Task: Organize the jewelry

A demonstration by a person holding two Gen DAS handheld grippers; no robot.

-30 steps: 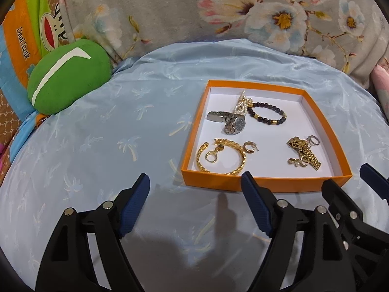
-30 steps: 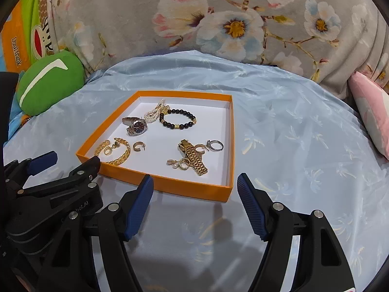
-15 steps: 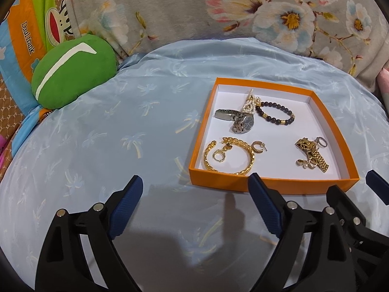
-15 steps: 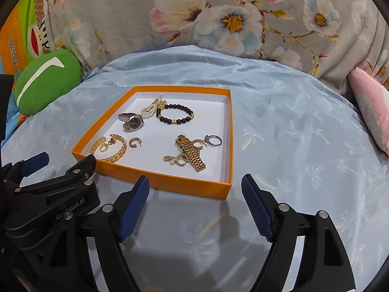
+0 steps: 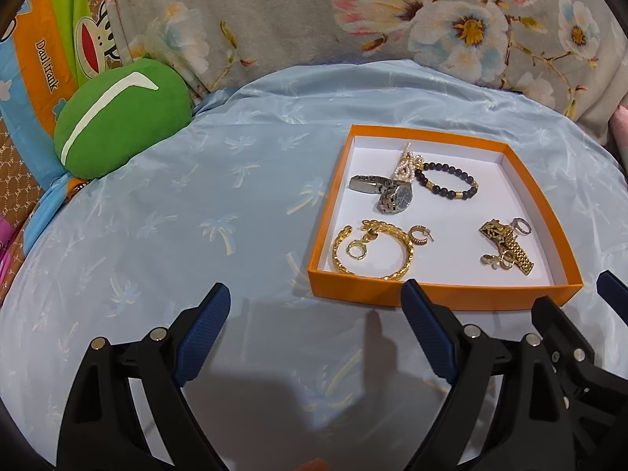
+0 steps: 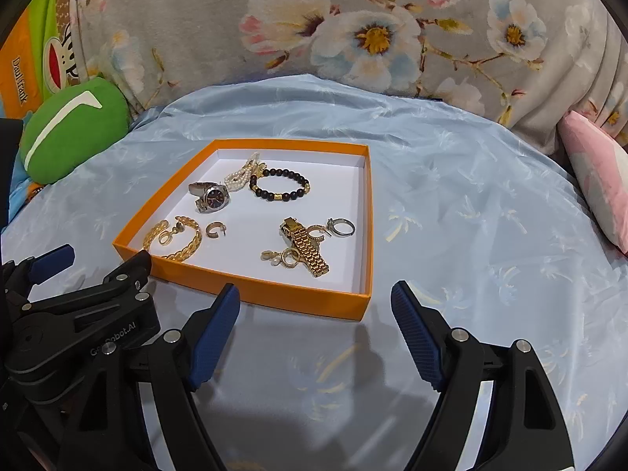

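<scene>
Left gripper (image 5: 316,316): fingers apart, nothing between them.
Right gripper (image 6: 316,312): fingers apart, nothing between them.
Orange tray (image 6: 314,298): just beyond both grippers' fingertips.
Jewelry (image 6: 304,245): inside the tray.

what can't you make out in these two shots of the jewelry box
- Gold bracelet, left wrist view: its near edge sits behind the box wall.
- Small hoops by the gold watch band, right wrist view: too small and tangled to count.
- Pink cushion, right wrist view: cut off by the frame edge.
- Blue cloth, both views: the open left gripper and right gripper hide its near part.
</scene>
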